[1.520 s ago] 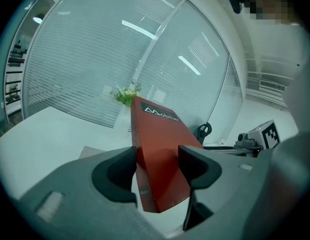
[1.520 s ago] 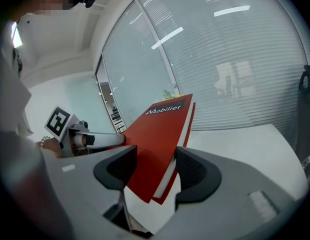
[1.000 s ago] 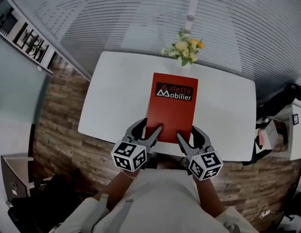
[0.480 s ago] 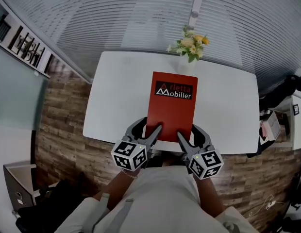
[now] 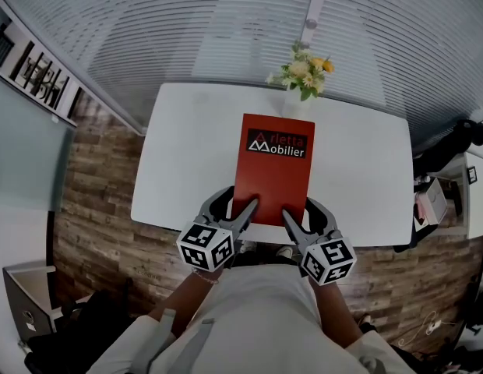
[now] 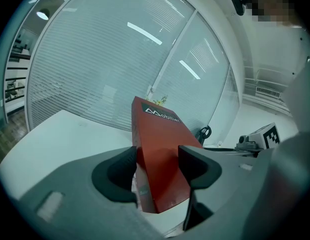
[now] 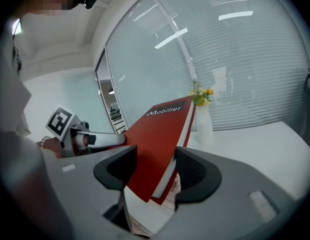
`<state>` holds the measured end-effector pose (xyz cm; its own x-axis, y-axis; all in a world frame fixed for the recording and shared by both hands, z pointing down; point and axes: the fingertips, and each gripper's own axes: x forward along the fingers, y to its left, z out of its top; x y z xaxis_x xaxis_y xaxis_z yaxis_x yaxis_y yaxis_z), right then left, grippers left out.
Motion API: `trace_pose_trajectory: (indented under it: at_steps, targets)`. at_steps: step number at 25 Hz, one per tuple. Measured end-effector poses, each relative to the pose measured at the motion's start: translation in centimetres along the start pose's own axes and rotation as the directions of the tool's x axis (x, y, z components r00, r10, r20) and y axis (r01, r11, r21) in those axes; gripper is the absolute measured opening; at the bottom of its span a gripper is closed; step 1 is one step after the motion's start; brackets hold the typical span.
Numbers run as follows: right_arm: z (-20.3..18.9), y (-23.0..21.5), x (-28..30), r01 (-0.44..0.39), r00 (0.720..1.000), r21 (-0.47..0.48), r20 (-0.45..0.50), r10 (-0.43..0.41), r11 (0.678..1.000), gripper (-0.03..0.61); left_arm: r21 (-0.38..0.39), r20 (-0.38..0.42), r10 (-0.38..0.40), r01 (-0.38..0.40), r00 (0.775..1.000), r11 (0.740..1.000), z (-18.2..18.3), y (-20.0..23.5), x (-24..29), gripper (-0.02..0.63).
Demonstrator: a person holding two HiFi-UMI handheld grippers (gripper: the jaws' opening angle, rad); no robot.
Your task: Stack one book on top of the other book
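Red book [image 5: 273,170], with "Mobilier" printed on its cover, lies lengthwise on the white surface [image 5: 187,146], its far end near a vase of flowers [image 5: 302,72] and its near end close to the person's edge. The left hand-held gripper [image 5: 237,202] is clamped on the near left corner and the right hand-held gripper [image 5: 300,209] on the near right corner. Each gripper view shows the thick cover and page block wedged between jaws that stand wide apart. In the right gripper view the near end is tipped up a little, and a printed edge peeps out beneath it. That edge looks like the lower book [image 7: 171,194], though most of it is hidden.

Since a second ago the book and both grippers have edged slightly further onto the surface. Over the last half second they have barely shifted, and the grasp looks the same throughout. That suggests the placing motion has ended with the red book resting over the other one. The stack seems nearly made, and what probably remains is to lower the near end flat and let both grippers release.
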<state>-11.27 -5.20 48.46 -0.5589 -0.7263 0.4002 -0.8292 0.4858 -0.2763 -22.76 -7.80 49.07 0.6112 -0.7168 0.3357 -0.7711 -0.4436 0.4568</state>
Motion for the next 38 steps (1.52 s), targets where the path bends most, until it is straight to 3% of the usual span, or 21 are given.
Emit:
trace_pose_trajectory:
  at_steps: [15, 26, 38]
  targets:
    - [-4.6, -2.1, 2.8, 0.021, 0.996, 0.039, -0.082, -0.018, 0.999, 0.241, -0.031, -0.103, -0.002, -0.001, 0.995, 1.0, -4.4, 2.9, 2.8, 0.268]
    - [-10.2, -3.9, 5.2, 0.039, 0.984, 0.105, -0.178, -0.02, 0.994, 0.241, -0.063, -0.204, 0.009, -0.023, 0.979, 0.998, -9.7, 5.5, 5.0, 0.268]
    - [-13.8, -5.7, 6.9, 0.056, 0.966, 0.132, -0.259, -0.02, 0.99, 0.241, -0.077, -0.28, 0.029, -0.052, 0.96, 0.996, -13.1, 7.1, 7.0, 0.268]
